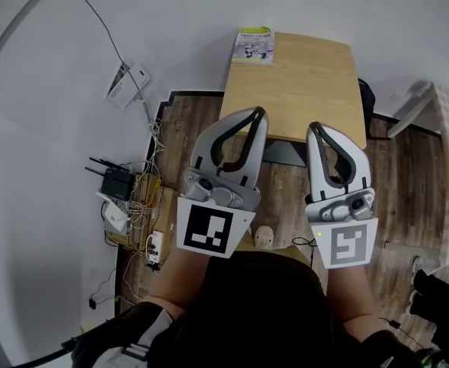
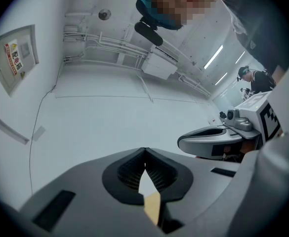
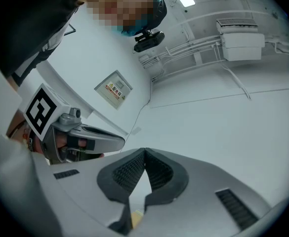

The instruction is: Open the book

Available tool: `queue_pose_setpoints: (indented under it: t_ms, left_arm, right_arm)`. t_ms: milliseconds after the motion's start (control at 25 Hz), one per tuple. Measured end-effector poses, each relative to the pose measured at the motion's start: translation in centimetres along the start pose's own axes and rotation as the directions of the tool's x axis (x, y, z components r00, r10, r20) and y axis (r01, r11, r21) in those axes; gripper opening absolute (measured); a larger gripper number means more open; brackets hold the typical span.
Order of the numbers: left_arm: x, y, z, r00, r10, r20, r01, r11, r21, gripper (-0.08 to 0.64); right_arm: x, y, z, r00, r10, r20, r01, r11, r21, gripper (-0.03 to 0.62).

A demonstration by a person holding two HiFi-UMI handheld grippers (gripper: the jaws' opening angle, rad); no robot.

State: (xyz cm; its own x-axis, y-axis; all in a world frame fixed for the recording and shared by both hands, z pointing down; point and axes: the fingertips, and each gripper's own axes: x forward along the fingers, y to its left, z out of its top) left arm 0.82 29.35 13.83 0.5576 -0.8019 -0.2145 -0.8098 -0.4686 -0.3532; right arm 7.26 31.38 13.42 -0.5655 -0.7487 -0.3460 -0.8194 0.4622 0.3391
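A closed book (image 1: 253,44) with a green and white cover lies on the far left corner of a small wooden table (image 1: 308,90). Both grippers are held side by side, near the table's front edge and well short of the book. In the head view the left gripper (image 1: 259,114) has its jaws together with nothing between them. The right gripper (image 1: 316,129) is likewise shut and empty. In the left gripper view the left gripper's (image 2: 144,152) pads meet, pointing at a bare white wall. The right gripper view shows the right gripper's (image 3: 144,154) pads touching too. No book appears in either gripper view.
On the floor at the left lie a black router (image 1: 117,182), tangled cables and a power strip (image 1: 155,245). A dark object (image 1: 367,98) stands by the table's right side, with white furniture (image 1: 439,129) further right. The white wall runs behind the table.
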Motion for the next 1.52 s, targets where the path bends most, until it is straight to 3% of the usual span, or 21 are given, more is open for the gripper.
queue_pose_setpoints:
  t_ms: [800, 1520]
  left_arm:
    - [0.0, -0.2, 0.2, 1.0, 0.009, -0.007, -0.008, 1.0, 0.018, 0.011]
    - [3.7, 3.2, -2.0, 1.0, -0.006, -0.002, 0.006, 1.0, 0.014, 0.011]
  right_arm:
    - [-0.9, -0.1, 0.1, 1.0, 0.005, 0.019, -0.005, 1.0, 0.016, 0.029]
    - [4.1, -1.8, -2.7, 1.0, -0.011, -0.002, 0.011, 1.0, -0.005, 0.031]
